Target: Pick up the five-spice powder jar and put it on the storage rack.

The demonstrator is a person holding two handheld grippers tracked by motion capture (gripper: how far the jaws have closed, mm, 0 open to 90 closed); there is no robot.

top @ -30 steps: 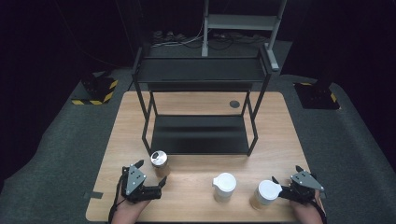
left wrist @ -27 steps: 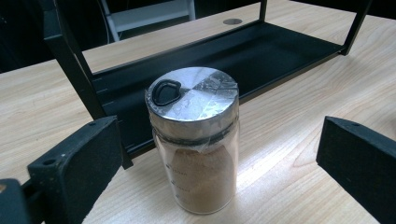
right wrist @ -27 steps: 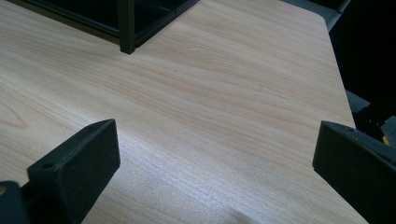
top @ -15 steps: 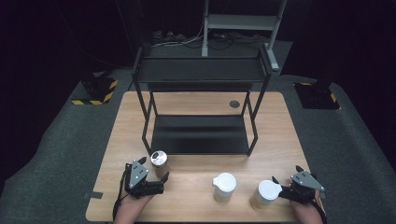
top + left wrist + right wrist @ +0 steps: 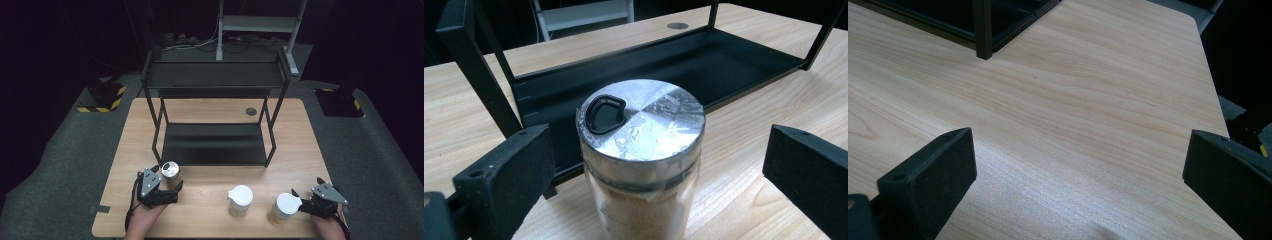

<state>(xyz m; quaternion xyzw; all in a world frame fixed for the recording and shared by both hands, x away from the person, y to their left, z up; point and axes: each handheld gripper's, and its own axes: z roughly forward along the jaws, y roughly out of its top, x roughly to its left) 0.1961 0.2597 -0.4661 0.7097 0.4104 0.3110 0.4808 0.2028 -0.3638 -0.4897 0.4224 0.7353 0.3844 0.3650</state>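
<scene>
Jars: three (image 5: 170,171) (image 5: 240,199) (image 5: 283,207); claws: two (image 5: 176,176) (image 5: 299,197).

Black rack (image 5: 215,145) stands on the table (image 5: 295,140) dead ahead of the left gripper (image 5: 168,176), lower shelf bare, top shelf bare too. Off to that gripper's right, a white-lidded jar (image 5: 240,197) stands upright. A second one (image 5: 286,206) sits just left of the right gripper (image 5: 307,186). Beyond the rack's far right leg, a round grommet (image 5: 251,111) in the wood. Striped blocks on the floor, one far left (image 5: 102,97), one far right (image 5: 340,100).
</scene>
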